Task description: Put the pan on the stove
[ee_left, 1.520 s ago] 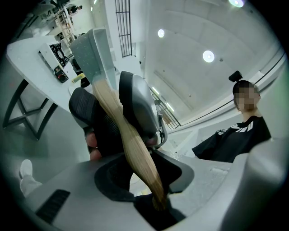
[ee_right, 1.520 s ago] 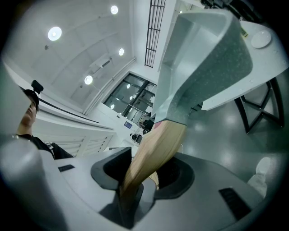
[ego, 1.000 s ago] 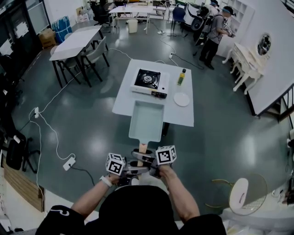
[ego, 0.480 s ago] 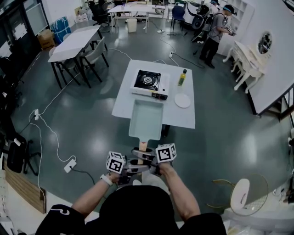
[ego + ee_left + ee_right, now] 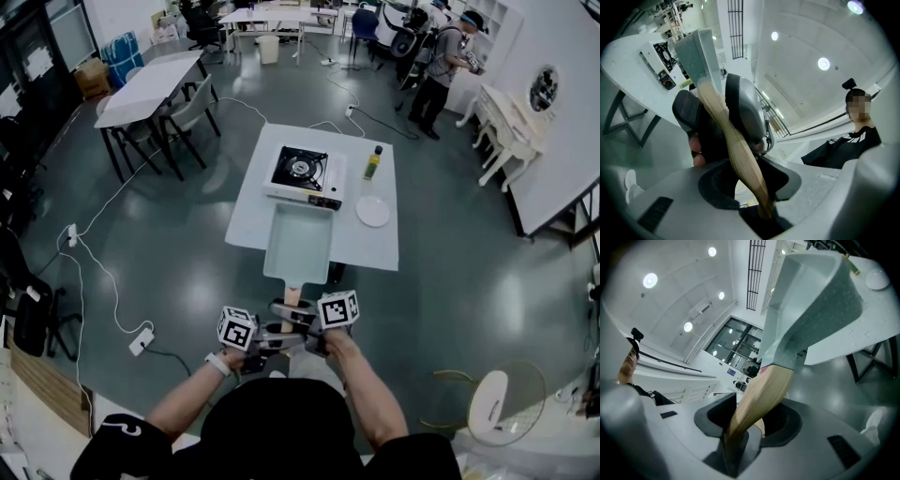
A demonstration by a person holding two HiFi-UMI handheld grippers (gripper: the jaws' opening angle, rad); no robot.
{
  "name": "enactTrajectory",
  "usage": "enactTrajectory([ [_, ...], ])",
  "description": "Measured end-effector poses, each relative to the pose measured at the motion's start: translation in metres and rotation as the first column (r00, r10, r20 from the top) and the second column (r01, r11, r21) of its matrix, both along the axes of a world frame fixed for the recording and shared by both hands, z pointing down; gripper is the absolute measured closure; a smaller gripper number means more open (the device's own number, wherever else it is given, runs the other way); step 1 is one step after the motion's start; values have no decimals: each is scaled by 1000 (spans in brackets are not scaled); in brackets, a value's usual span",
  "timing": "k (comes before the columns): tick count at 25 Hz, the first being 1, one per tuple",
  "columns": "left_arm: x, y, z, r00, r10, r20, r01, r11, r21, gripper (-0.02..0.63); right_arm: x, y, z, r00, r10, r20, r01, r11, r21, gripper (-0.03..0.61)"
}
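As I carry it forward, the pan [image 5: 300, 244] now hangs over the near edge of the table [image 5: 380, 246], closer to the stove [image 5: 305, 175] than a second ago but short of it. My left gripper [image 5: 751, 187] and right gripper [image 5: 744, 423] stay clamped on its wooden handle [image 5: 292, 297], so I judge only the last reach and set-down remain.
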State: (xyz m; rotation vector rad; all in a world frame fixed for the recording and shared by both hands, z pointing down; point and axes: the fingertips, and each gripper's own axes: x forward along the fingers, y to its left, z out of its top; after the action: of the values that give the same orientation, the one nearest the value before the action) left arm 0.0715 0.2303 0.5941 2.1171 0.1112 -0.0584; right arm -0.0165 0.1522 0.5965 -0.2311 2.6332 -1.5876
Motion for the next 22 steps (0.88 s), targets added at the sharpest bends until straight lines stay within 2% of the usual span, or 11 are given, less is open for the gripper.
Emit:
enactTrajectory([
  [11, 6, -56, -2, 1000, 5, -7, -5, 1000, -19, 494, 8, -57, 1, 1000, 9, -20, -10, 1000, -13, 428],
  [16, 2, -81, -1, 1000, 4, -1, -4, 1000, -22, 495, 2, -81, -2, 1000, 2, 6, -2, 1000, -16, 428],
  [22, 4, -108, 0, 1000, 9, 3, -9, 1000, -27, 495, 7, -109, 1, 1000, 11, -19, -11, 1000, -6, 428],
])
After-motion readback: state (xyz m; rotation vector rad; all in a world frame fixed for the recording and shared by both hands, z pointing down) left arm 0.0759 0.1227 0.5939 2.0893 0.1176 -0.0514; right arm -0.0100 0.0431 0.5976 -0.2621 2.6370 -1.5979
